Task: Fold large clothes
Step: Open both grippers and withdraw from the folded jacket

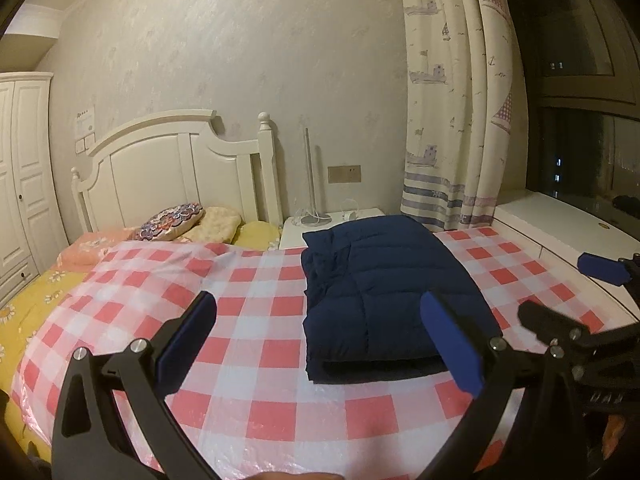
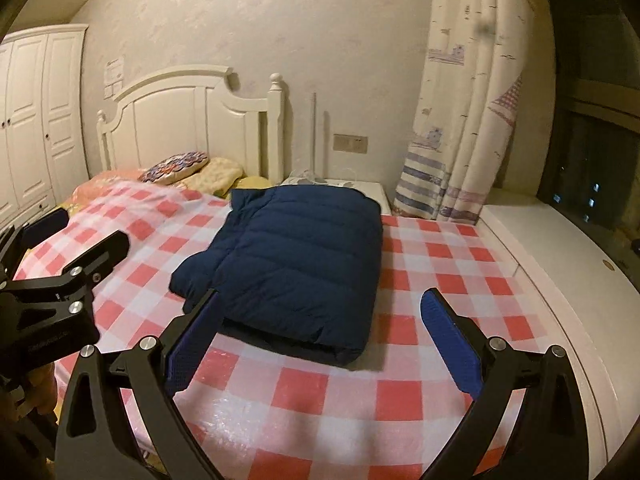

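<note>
A navy quilted puffer jacket lies folded into a thick rectangle on the red-and-white checked sheet that covers the bed. My left gripper hovers open above the sheet, in front of the jacket's near left corner, with nothing between its blue pads. My right gripper also stands wide open, just short of the jacket's near edge and clear of it. Each gripper shows at the side of the other's view, the right one and the left one.
Pillows and a white headboard are at the bed's far end, with a white nightstand beside them. A curtain and a white window ledge run along the right. A wardrobe stands left.
</note>
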`<state>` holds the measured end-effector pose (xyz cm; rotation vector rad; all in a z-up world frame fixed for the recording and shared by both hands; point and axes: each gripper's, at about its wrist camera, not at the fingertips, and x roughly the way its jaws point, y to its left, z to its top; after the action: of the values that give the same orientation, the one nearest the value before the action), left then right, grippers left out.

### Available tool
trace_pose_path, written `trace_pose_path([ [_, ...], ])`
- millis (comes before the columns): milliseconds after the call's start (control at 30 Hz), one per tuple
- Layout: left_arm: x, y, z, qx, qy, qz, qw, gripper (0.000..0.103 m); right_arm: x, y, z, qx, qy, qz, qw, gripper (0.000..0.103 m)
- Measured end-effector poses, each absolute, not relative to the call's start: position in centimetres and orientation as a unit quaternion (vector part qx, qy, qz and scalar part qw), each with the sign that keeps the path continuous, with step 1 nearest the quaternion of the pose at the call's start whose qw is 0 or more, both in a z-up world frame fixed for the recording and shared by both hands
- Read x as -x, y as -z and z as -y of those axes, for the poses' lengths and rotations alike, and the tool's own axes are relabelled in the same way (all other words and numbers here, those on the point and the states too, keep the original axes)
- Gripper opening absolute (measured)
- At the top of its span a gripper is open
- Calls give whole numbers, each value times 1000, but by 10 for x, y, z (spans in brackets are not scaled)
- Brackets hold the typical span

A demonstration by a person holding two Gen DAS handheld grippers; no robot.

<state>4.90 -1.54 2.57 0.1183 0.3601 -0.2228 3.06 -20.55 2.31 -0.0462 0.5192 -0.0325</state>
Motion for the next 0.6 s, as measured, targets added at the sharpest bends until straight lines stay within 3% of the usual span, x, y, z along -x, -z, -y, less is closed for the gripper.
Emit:
trace_pose_path([
  [600,-47,-27,11,-54,100,-177,978,101,-25,-23,187,47,-5,-253,966,96],
])
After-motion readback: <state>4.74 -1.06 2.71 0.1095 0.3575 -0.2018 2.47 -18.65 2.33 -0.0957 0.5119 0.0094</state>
